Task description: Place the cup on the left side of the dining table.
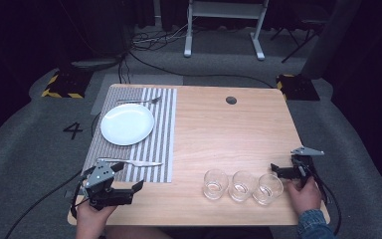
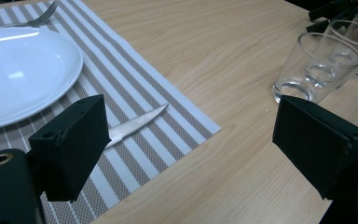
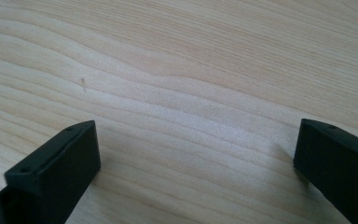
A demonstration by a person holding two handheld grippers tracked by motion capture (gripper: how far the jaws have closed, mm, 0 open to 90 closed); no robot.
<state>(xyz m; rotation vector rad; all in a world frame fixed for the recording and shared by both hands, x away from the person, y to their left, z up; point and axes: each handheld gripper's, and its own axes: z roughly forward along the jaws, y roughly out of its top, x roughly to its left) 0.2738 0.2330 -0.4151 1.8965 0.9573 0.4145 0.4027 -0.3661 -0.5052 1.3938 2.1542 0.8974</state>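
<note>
High view: a wooden tabletop (image 1: 219,134) carries a striped placemat (image 1: 154,149) with plate (image 1: 127,124), fork (image 1: 139,101) and knife (image 1: 132,162); three glasses (image 1: 242,186) stand in a row — left tongs (image 1: 129,191) near the knife, right tongs (image 1: 283,173) beside the glasses.

Left gripper view: jaws spread wide, nothing between them.

Right gripper view: jaws apart — bare wood beneath.

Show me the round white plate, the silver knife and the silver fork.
Round white plate (image 1: 127,124), high view, centre.
Silver knife (image 1: 138,163), high view, mid-blade.
Silver fork (image 1: 138,101), high view, handle.
</note>
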